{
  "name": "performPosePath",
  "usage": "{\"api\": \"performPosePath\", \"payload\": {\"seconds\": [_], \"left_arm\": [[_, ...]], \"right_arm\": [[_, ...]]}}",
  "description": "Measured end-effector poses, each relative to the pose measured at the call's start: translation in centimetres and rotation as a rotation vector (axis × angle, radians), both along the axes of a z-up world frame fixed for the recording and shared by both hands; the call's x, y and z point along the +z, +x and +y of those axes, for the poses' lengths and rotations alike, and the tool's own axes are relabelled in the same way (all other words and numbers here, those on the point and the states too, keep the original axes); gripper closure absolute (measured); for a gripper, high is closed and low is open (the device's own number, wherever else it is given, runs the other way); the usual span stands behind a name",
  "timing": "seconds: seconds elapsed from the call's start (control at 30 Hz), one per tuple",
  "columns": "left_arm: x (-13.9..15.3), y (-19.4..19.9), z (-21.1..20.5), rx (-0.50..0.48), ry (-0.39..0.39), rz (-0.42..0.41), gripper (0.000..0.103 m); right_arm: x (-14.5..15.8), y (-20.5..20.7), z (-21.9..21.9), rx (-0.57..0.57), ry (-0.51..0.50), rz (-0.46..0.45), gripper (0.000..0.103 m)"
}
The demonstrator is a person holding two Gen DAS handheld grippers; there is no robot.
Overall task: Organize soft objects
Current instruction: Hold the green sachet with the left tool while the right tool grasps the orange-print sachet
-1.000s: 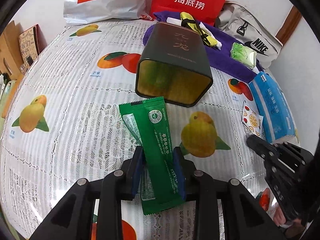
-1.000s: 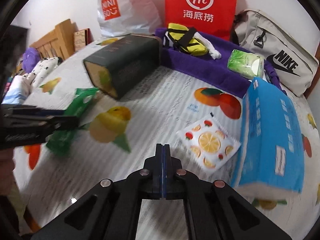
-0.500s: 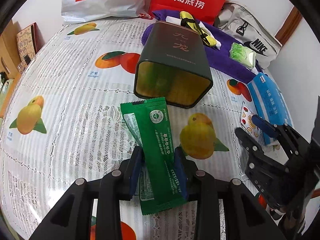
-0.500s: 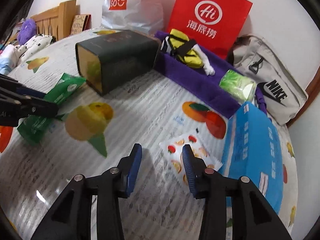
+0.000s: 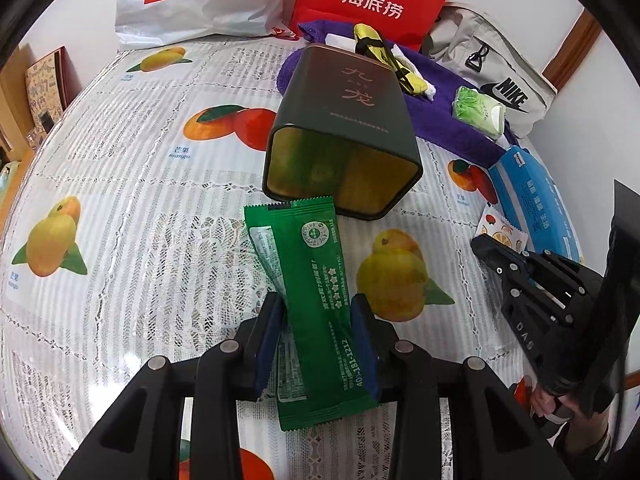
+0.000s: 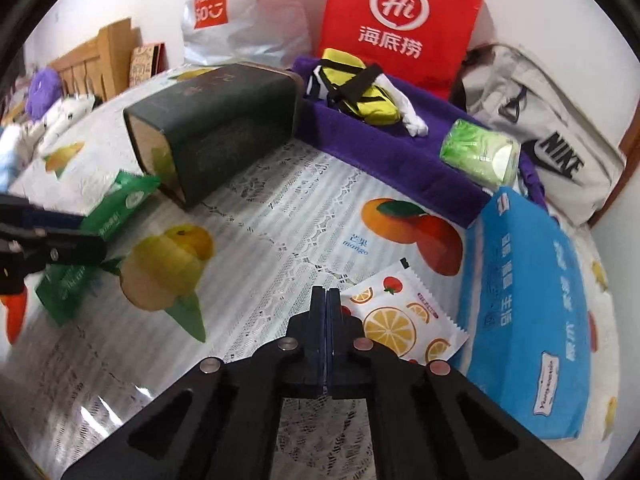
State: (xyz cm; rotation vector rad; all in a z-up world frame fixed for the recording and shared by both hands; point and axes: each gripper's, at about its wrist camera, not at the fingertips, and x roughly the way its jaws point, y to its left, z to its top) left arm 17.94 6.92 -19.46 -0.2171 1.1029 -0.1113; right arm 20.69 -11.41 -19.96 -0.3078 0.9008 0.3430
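1. The left gripper (image 5: 318, 334) is clamped on a green wipes packet (image 5: 316, 296). Its two blue pads press on the packet's long sides, near the low end.
2. The packet sticks out past the fingertips, up and away from the gripper. Its far end points at the open mouth of the dark green tin (image 5: 344, 140).
3. The tin lies on its side on the fruit tablecloth (image 5: 120, 184), with its mouth facing the gripper. I think it lies this way so soft packs can slide straight in.
4. The packet's top edge is just in front of the tin's mouth. It is not inside yet.
5. The packet is held near its low end, so most of it is free to go in first. That looks like the plan.
6. The right gripper (image 6: 326, 300) has just snapped shut. Its jaws are pressed together with nothing between them.
7. A small packet with orange slices (image 6: 400, 316) lies flat on the cloth, just beside the right gripper's tips, to their right. The tips are not on it.
8. A big blue tissue pack (image 6: 528, 312) lies right next to that small packet, on its far side from the gripper.
9. A green tissue pack (image 6: 478, 156) and a yellow pouch (image 6: 360, 88) rest on a purple towel (image 6: 380, 148) behind the tin. These soft things still wait to be sorted.
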Motion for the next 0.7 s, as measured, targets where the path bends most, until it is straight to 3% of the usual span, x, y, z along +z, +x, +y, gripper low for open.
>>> {"api": "performPosePath", "payload": {"seconds": [0.23, 0.37, 0.5, 0.7], "left_arm": [[0.0, 0.0, 0.0, 0.001, -0.004, 0.003, 0.069], [0.0, 0.0, -0.2, -0.002, 0.007, 0.004, 0.068], [0.1, 0.2, -0.2, -0.01, 0.008, 0.009, 0.067], [0.0, 0.4, 0.0, -0.016, -0.009, 0.014, 0.066]], "right_arm": [[0.2, -1.1, -0.8, 0.026, 0.1, 0.081, 0.103], [0.8, -1.7, -0.5, 0.007, 0.025, 0.022, 0.101], [0.7, -0.9, -0.6, -0.023, 0.003, 0.016, 0.064], [0.0, -0.5, -0.1, -0.056, -0.019, -0.014, 0.057]]}}
